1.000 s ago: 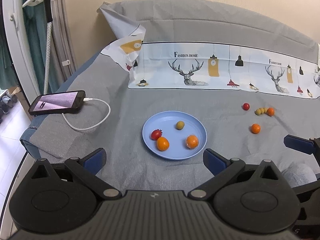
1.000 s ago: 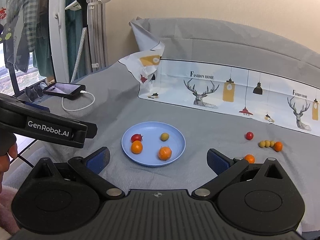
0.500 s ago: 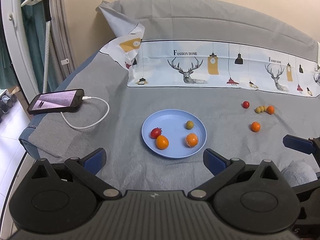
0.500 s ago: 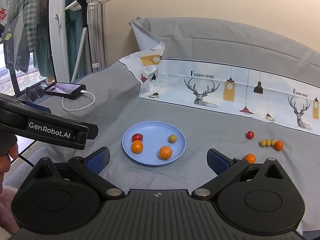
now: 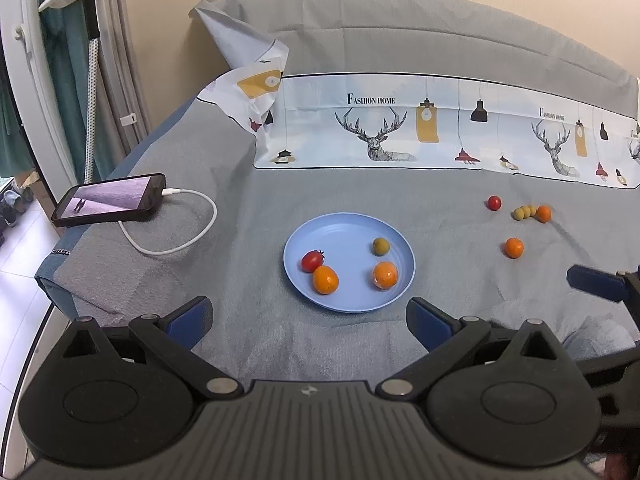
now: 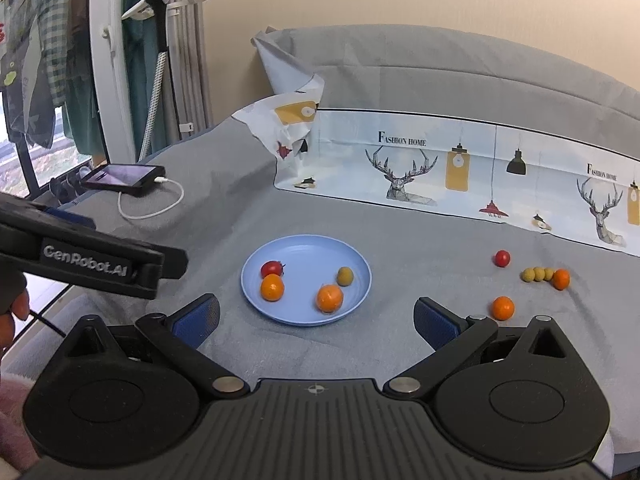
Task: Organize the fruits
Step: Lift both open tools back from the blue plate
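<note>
Checked shirts [image 6: 36, 40] by the window, only in the right-wrist view

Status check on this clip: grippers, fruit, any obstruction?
Left gripper and right gripper open, empty. Four fruits on blue plate; loose fruits on grey cloth to its right. Nothing in the way.

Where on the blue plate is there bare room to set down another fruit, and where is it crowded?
The blue plate is bare along its far rim and through the middle, between the red tomato and the green fruit. The near half is crowded: one orange fruit touches the tomato and another orange fruit sits near the right rim.
</note>
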The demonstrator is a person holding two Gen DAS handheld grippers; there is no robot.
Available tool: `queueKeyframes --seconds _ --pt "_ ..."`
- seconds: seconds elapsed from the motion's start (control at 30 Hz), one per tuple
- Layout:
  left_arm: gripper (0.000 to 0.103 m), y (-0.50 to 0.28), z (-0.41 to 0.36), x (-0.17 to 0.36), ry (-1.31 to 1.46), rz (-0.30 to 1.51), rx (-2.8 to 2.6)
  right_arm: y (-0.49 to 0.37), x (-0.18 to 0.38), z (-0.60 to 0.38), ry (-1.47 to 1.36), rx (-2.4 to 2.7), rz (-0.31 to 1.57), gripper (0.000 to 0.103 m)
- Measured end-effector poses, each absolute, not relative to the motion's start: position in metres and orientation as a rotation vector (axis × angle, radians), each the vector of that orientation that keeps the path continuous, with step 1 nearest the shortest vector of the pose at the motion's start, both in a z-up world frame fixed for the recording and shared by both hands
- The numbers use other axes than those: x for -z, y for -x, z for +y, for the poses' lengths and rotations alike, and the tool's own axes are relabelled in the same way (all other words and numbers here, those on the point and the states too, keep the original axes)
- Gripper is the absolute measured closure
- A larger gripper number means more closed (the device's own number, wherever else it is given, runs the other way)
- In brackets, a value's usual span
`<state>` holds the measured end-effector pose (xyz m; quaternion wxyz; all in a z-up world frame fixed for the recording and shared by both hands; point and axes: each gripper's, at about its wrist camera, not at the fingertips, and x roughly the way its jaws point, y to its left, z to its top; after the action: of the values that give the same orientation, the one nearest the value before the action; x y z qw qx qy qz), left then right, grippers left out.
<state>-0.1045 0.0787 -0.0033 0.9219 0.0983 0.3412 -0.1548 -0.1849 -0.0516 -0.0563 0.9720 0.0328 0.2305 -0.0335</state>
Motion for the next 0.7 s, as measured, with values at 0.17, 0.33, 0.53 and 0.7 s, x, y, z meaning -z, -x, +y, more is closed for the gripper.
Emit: queueKeyframes --seconds 0.17,0.33,0.53,0.7 --pt "0.0 0.101 0.077 0.006 -0.216 0.713 0.311 0.185 0.071 -0.086 -0.147 0.058 0.41 0.001" --pt "0.0 0.097 0.07 0.008 -0.243 0.722 0.306 0.188 0.1 -0.14 -0.332 0.111 0.44 0.001" --pt "0.0 0.093 0.053 0.013 -0.3 0.734 0.319 0.197 0.138 -0.209 -0.673 0.22 0.459 0.0" --pt "0.0 0.091 0.032 0.015 -0.372 0.725 0.328 0.199 0.169 -0.247 -0.834 0.233 0.421 0.0"
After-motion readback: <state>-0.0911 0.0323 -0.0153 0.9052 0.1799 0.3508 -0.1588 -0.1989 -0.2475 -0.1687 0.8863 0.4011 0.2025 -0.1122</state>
